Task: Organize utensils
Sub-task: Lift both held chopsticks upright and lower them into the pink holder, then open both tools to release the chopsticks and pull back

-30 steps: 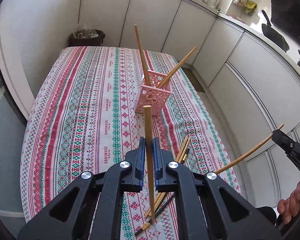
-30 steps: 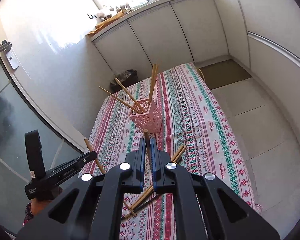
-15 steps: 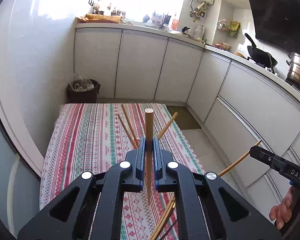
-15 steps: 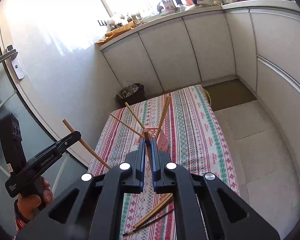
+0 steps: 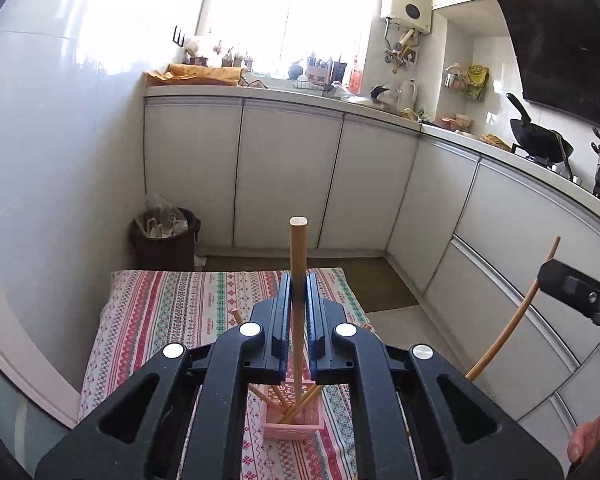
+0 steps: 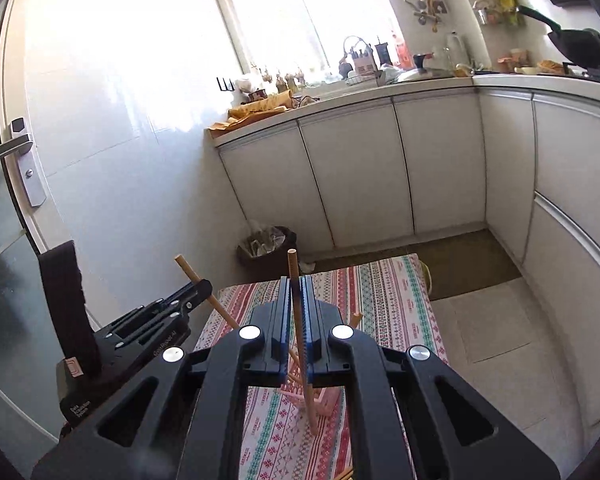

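Left wrist view shows the left gripper (image 5: 298, 320) with fingers clamped on an upright chopstick (image 5: 298, 264) over the pink holder (image 5: 292, 426) on the striped counter (image 5: 160, 312), so lower it straight in, then the right gripper (image 6: 299, 320) with its chopstick (image 6: 300, 340), white kitchen cabinets behind.

Upright chopstick (image 5: 298, 264) between left gripper (image 5: 298, 312) fingers (image 5: 282, 320)

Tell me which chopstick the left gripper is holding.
The thick upright chopstick clamped in the left gripper, above the pink holder; the others lean inside it.
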Tool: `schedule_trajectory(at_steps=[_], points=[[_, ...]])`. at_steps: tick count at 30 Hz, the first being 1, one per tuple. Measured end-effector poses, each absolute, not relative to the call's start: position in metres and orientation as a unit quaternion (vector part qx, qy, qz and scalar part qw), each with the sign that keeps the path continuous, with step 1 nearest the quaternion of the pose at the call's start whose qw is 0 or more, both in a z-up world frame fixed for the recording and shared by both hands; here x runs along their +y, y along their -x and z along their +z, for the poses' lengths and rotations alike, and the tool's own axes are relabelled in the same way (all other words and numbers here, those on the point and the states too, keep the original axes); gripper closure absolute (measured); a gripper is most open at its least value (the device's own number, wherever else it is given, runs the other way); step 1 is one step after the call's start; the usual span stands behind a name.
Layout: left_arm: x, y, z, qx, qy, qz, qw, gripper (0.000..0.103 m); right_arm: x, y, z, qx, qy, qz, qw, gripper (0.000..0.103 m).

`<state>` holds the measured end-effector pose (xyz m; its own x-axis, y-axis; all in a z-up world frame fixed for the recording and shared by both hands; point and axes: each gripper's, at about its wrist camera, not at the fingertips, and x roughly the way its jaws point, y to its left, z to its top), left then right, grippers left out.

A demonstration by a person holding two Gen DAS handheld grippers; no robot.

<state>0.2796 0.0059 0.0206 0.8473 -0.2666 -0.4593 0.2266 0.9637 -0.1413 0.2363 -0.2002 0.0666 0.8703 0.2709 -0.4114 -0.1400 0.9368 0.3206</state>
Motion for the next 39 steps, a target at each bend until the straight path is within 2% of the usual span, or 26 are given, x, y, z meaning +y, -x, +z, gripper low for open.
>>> schedule_trajectory(at_steps=[4, 5, 9, 11, 14, 23, 25, 26, 27, 31, 34, 39], points=[[0.003, -0.307, -0.019, 0.308, 0.038, -0.126, 0.942, 0.095, -0.196, -0.257, 0.057, 0.24, -0.143, 0.108, 0.954, 0.097], [0.006, -0.308, -0.028, 0.319, 0.046, -0.126, 0.938, 0.092, -0.194, -0.262, 0.055, 0.244, -0.143, 0.108, 0.953, 0.097], [0.034, -0.286, -0.026, 0.289, 0.096, -0.115, 0.945, 0.08, -0.184, -0.277, 0.047, 0.245, -0.133, 0.103, 0.955, 0.097], [0.052, -0.269, -0.016, 0.267, 0.119, -0.108, 0.95, 0.071, -0.179, -0.283, 0.043, 0.246, -0.128, 0.1, 0.956, 0.097], [0.075, -0.253, -0.006, 0.249, 0.149, -0.097, 0.952, 0.065, -0.171, -0.291, 0.037, 0.253, -0.125, 0.101, 0.954, 0.097], [0.098, -0.246, -0.001, 0.257, 0.171, -0.091, 0.947, 0.065, -0.147, -0.307, 0.001, 0.28, -0.109, 0.1, 0.948, 0.097], [0.094, -0.249, -0.004, 0.27, 0.163, -0.092, 0.945, 0.064, -0.146, -0.31, -0.008, 0.297, -0.106, 0.094, 0.944, 0.083], [0.091, -0.25, -0.005, 0.273, 0.159, -0.092, 0.944, 0.064, -0.147, -0.308, -0.011, 0.297, -0.113, 0.091, 0.944, 0.068], [0.089, -0.249, -0.006, 0.276, 0.155, -0.093, 0.944, 0.063, -0.15, -0.305, -0.012, 0.294, -0.118, 0.088, 0.944, 0.063], [0.079, -0.246, -0.01, 0.286, 0.137, -0.095, 0.944, 0.055, -0.157, -0.292, -0.011, 0.292, -0.119, 0.079, 0.946, 0.062], [0.072, -0.243, -0.013, 0.295, 0.129, -0.097, 0.942, 0.054, -0.162, -0.282, -0.012, 0.295, -0.117, 0.073, 0.945, 0.061], [0.066, -0.237, -0.015, 0.297, 0.12, -0.095, 0.942, 0.04, -0.169, -0.268, -0.015, 0.302, -0.115, 0.066, 0.944, 0.058]])
